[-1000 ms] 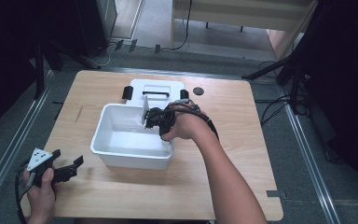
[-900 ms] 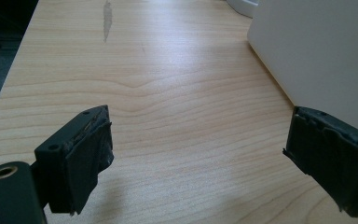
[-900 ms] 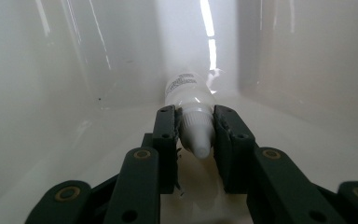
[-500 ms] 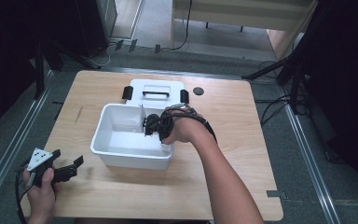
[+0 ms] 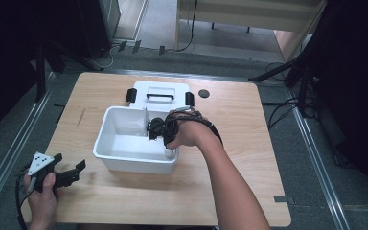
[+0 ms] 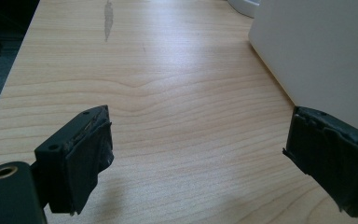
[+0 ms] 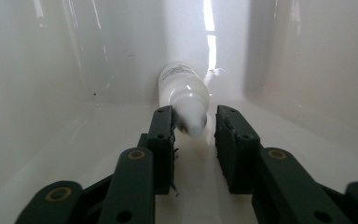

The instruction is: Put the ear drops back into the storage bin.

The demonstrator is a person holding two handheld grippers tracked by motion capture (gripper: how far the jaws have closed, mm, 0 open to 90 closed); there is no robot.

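Right hand-held gripper point(image 7: 193, 128) reaches into the white rectangular plastic bin point(image 5: 106, 154) at the centre of the high view; its jaws stand part open around the tapered tip of a small white plastic bottle point(image 7: 184, 95) lying on the bin floor against the far wall, one pad touching, not yet clamped. Step in hand appears to be grasping the bottle. Next move likely calls for closing squarely, then lifting clear of the wall. Left hand-held gripper point(image 5: 57, 173) rests wide open and empty on the light wooden tabletop point(image 6: 168, 84), lower left of the high view.
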